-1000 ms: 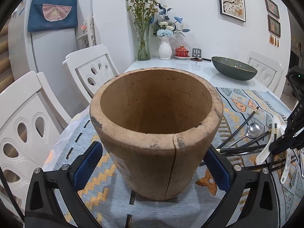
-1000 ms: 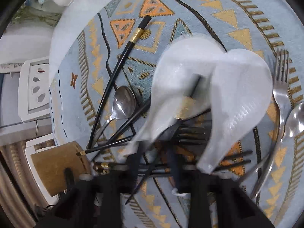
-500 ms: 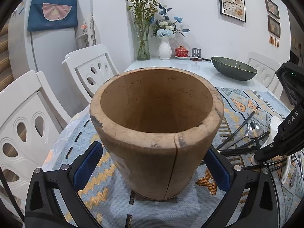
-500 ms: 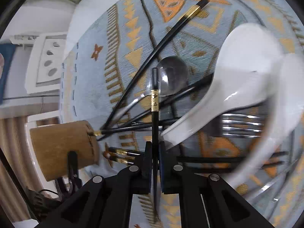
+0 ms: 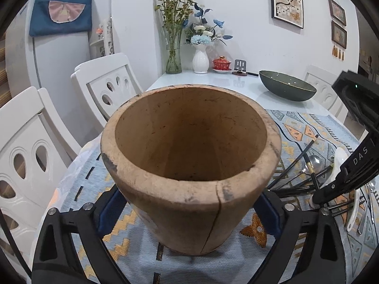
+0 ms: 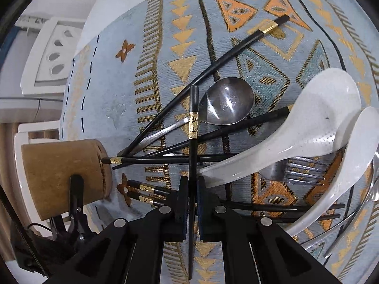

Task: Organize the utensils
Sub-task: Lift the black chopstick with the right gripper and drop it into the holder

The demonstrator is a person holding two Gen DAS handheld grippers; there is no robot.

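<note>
Both grippers clamp: left (image 5: 189, 210) on cup (image 5: 189, 165), right (image 6: 192, 189) on chopstick (image 6: 193, 123).

one wooden holder (image 5: 189, 165) is standing on one patterned cloth (image 6: 151, 47). lying on that cloth are two white ceramic spoons (image 6: 308, 137), one metal spoon (image 6: 227, 104) and one fork (image 6: 300, 168); the black chopsticks (image 6: 213, 64) are crossing too much for a sure count. at the far end of the tabletop (image 5: 227, 80), two vases (image 5: 200, 58), one dark bowl (image 5: 286, 87) and one red lidded cup (image 5: 221, 62) are showing.

Utensils (image 6: 225, 142) right of pot (image 5: 189, 165) (on cloth (image 5: 236, 260))
</note>
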